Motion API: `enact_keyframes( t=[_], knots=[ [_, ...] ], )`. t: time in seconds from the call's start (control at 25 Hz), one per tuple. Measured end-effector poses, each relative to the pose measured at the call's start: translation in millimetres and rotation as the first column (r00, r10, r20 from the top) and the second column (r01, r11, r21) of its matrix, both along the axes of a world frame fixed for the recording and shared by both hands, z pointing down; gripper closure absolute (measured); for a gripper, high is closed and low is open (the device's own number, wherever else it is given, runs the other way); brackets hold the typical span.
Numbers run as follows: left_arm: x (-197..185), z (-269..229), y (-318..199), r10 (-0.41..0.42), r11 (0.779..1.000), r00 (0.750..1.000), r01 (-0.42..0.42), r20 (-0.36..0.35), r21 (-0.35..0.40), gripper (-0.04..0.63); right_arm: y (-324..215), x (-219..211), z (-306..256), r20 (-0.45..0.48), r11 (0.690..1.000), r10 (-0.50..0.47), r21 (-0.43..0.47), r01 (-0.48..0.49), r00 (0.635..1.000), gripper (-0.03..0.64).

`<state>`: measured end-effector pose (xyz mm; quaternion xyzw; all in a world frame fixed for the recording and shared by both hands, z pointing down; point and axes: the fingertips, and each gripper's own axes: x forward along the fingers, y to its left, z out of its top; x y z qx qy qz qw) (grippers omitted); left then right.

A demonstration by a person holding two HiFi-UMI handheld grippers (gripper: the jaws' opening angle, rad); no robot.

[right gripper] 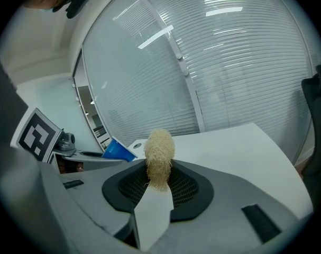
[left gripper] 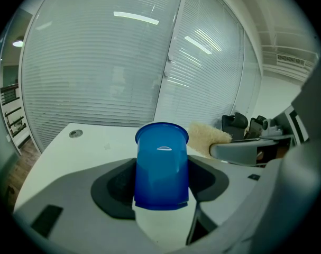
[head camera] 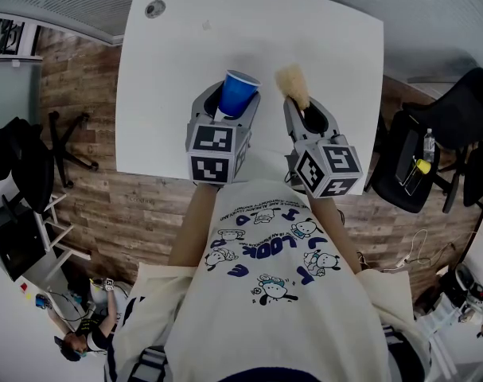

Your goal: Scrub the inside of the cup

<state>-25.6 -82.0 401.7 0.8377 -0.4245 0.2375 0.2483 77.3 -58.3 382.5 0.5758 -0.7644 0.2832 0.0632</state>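
Observation:
A blue plastic cup point(head camera: 238, 93) stands upright between the jaws of my left gripper point(head camera: 231, 102), which is shut on its lower part; its rim points up and away, seen as the cup point(left gripper: 161, 164) in the left gripper view. My right gripper point(head camera: 301, 106) is shut on a tan loofah scrubber point(head camera: 293, 84), whose fuzzy end sticks out past the jaws, the scrubber point(right gripper: 159, 157) filling the middle of the right gripper view. Both are held above the white table point(head camera: 169, 94). The scrubber point(left gripper: 207, 137) sits just right of the cup's rim, apart from it. The cup's inside is hidden.
The white table has a round grommet point(head camera: 154, 8) at its far left corner. A black office chair point(head camera: 444, 142) stands to the right with a bottle on it, and a chair base point(head camera: 66, 138) lies on the wooden floor at the left. Window blinds rise behind the table.

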Motion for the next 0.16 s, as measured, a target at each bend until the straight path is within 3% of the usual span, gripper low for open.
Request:
enact_keyframes(
  t=[0.16],
  knots=[
    [-0.8,0.1,-1.2,-0.003,1.0,1.0,0.003,0.001,0.0,0.296,-0.6,-0.3,1.3,-0.001,1.0,-0.001,-0.002,0.001,1.0,0.509]
  ],
)
